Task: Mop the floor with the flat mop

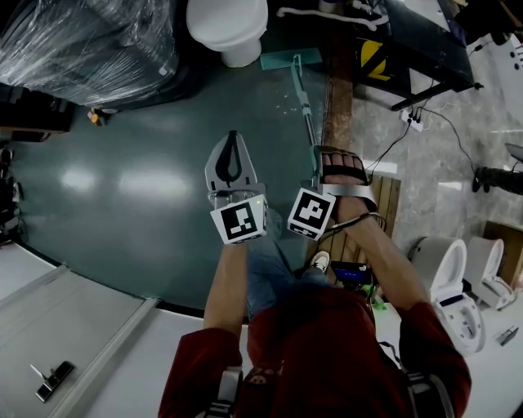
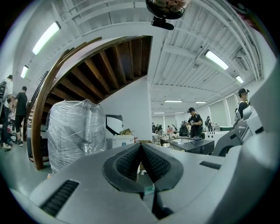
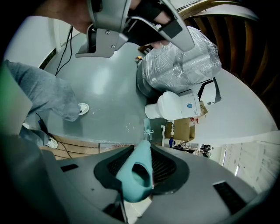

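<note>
The flat mop's teal head point(image 1: 290, 59) lies on the dark green floor next to a white toilet. Its thin pole point(image 1: 306, 110) runs back to my right gripper point(image 1: 339, 159), which is shut on the handle. In the right gripper view the teal handle end point(image 3: 136, 175) sits between the pads of the right gripper point(image 3: 144, 146), and the mop head point(image 3: 148, 127) shows far beyond. My left gripper point(image 1: 234, 135) hangs just left of the pole, apart from it, tips together and holding nothing. In its own view the left gripper point(image 2: 141, 145) is shut and looks out across the room.
A white toilet point(image 1: 227, 24) and a plastic-wrapped pallet point(image 1: 90, 41) stand at the far edge of the green floor point(image 1: 122, 171). A wooden strip point(image 1: 339, 90), cables and a power strip point(image 1: 415, 122) lie to the right. More toilets point(image 1: 458, 282) stand at the lower right. People stand in the background point(image 2: 192, 122).
</note>
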